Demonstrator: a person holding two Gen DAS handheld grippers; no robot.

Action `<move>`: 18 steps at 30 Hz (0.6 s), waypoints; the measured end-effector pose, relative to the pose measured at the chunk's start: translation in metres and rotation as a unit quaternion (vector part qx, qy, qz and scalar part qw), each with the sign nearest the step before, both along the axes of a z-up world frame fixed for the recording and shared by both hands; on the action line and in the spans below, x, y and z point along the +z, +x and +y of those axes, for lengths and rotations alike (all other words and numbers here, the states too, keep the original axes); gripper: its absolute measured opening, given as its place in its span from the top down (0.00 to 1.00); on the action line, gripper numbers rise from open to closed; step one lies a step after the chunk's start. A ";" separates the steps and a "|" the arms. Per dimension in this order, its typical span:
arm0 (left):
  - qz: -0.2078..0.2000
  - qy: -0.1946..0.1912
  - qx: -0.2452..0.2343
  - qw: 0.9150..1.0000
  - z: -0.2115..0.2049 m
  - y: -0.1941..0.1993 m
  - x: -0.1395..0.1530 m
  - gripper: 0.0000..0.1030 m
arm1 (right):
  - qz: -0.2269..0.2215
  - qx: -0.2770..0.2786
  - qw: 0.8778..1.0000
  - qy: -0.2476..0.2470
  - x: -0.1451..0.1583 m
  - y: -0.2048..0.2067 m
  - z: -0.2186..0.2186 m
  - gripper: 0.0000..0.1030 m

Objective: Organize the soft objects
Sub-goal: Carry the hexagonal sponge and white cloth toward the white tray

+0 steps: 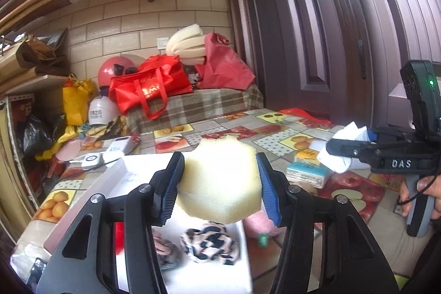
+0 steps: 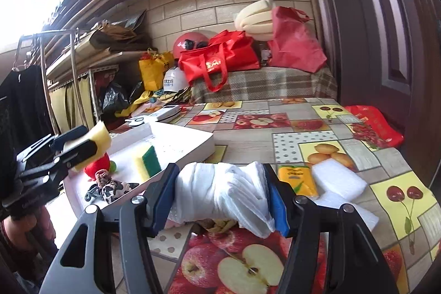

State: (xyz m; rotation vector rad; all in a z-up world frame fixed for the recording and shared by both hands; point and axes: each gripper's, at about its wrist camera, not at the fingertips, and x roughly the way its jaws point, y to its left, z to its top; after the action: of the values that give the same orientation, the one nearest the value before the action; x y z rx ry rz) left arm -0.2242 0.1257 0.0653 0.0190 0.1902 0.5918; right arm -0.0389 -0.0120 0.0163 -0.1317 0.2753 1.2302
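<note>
Left tool (image 1: 220,178) gripping pale yellow foam sponge (image 1: 220,181) above white tray (image 2: 176,145), right tool (image 2: 220,192) clamping folded white cloth (image 2: 220,189) over fruit-print bench (image 2: 317,134), tray lying at cloth's ten o'clock, holding scrunchie (image 1: 209,244).

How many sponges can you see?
2. One plain yellow sponge is squeezed in the left gripper above the white tray. One yellow sponge with a green side lies in that tray. Others may be hidden.
</note>
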 end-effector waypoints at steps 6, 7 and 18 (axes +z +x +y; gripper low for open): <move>-0.018 -0.006 0.033 0.999 0.033 -0.010 0.012 0.49 | 0.000 0.018 1.000 -0.003 -0.002 -0.009 0.015 0.41; -0.019 -0.009 0.039 0.999 0.039 -0.010 0.014 0.49 | 0.002 0.021 1.000 -0.003 -0.002 -0.011 0.018 0.41; -0.001 -0.064 0.084 0.994 0.098 -0.002 0.035 0.49 | 0.030 0.093 0.995 -0.001 0.030 -0.038 0.068 0.40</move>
State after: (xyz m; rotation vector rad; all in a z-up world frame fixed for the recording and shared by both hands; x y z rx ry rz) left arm -0.2261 0.2239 0.1008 -0.1233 0.2283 0.7452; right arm -0.0773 0.0556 0.0463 -0.1244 0.3234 1.4198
